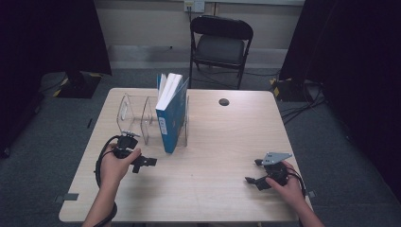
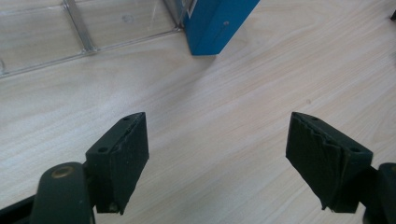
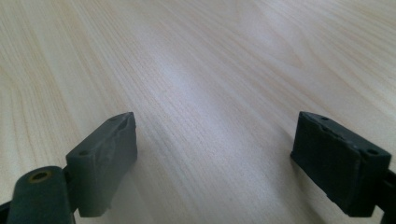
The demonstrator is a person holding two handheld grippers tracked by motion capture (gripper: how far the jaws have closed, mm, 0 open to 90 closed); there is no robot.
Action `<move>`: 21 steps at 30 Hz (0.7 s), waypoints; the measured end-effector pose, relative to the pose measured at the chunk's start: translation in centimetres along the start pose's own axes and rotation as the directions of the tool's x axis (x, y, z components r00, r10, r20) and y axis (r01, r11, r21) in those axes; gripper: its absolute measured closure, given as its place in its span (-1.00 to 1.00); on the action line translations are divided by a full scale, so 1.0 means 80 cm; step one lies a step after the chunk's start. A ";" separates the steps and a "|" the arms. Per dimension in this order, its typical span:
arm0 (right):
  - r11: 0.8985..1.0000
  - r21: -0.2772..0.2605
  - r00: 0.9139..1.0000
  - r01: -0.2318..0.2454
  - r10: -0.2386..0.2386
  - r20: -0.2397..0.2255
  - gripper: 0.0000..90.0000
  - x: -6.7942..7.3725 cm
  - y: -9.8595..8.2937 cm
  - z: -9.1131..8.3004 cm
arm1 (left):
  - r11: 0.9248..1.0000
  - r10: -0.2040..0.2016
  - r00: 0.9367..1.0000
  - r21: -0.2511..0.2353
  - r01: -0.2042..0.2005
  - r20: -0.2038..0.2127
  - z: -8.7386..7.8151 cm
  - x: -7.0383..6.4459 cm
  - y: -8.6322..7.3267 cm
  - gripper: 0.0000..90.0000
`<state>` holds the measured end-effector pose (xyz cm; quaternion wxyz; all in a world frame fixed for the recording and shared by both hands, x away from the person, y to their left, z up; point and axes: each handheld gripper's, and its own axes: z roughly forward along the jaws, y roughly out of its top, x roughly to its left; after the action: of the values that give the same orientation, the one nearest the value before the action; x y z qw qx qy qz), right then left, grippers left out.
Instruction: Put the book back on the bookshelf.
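Note:
A blue book (image 1: pixel 171 116) with white pages stands leaning in a clear acrylic rack (image 1: pixel 135 116) at the back left of the wooden table (image 1: pixel 213 142). My left gripper (image 1: pixel 145 164) rests low in front of the rack, pointing right, a little short of the book's lower corner. Its jaws are open and hold nothing. In the left gripper view the book's corner (image 2: pixel 215 28) and the rack's base (image 2: pixel 70 37) lie beyond the open gripper (image 2: pixel 217 158). My right gripper (image 1: pixel 253 171) sits near the front right edge, open and empty, over bare wood (image 3: pixel 215 70).
A small black round disc (image 1: pixel 223 101) lies on the table's back right part. A black folding chair (image 1: pixel 220 45) stands behind the table. Dark curtains hang at both sides, and cables lie on the floor at the right (image 1: pixel 302 106).

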<state>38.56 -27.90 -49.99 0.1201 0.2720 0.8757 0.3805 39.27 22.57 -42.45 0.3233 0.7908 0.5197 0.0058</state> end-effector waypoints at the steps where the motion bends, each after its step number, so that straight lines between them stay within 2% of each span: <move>1: 1.000 0.000 1.000 0.000 0.000 0.000 -0.71 0.000 0.000 0.000 | 1.000 0.004 1.000 0.008 -0.004 0.003 0.001 0.001 -0.001 -0.53; 9: 1.000 0.000 1.000 0.000 0.000 0.001 -0.71 0.000 0.000 0.000 | 1.000 -0.015 1.000 0.011 0.015 0.001 0.016 0.006 -0.015 -0.52; 14: 1.000 0.000 1.000 0.001 -0.001 0.001 -0.71 0.000 0.000 0.000 | 0.999 -0.009 1.000 0.035 0.008 0.019 0.024 0.011 -0.022 -0.51; 21: 1.000 0.000 1.000 0.001 -0.001 0.001 -0.71 0.000 0.000 0.000 | 0.999 -0.003 1.000 0.037 0.004 -0.006 0.030 0.011 -0.031 -0.51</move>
<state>38.56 -27.90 -50.00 0.1206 0.2719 0.8757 0.3805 38.43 22.71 -45.91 0.3070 0.7958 0.5220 -0.0023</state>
